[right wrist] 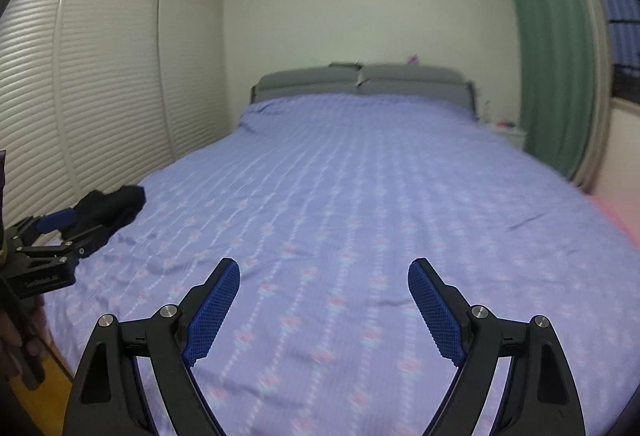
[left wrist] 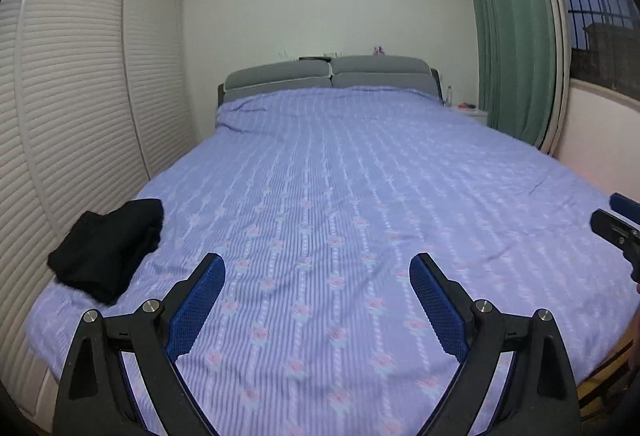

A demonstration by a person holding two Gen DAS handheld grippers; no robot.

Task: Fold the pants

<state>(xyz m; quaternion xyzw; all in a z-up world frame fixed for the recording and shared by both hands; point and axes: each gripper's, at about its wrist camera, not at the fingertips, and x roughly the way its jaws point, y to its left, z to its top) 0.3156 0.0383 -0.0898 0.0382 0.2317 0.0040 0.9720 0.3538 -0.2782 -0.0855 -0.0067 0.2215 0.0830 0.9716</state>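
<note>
The pants [left wrist: 108,248] are black and lie in a small folded bundle on the bed [left wrist: 340,196]. They sit ahead of the left claw [left wrist: 316,300] and off to its left side, near the bed's edge by the closet doors [left wrist: 72,96]. From the right claw [right wrist: 324,304] they are far to the left, partly hidden behind the left claw.

The pants look soft, floppy and light. They will bend and sag when lifted, and one layer can slip off another. I think the best place to pinch is a thick folded edge, so all the layers come up together. They cannot break.

Both claws are wide open with nothing between their blue pads [left wrist: 200,308]. Neither one touches the pants. Under both claws is only the purple cover.
</note>
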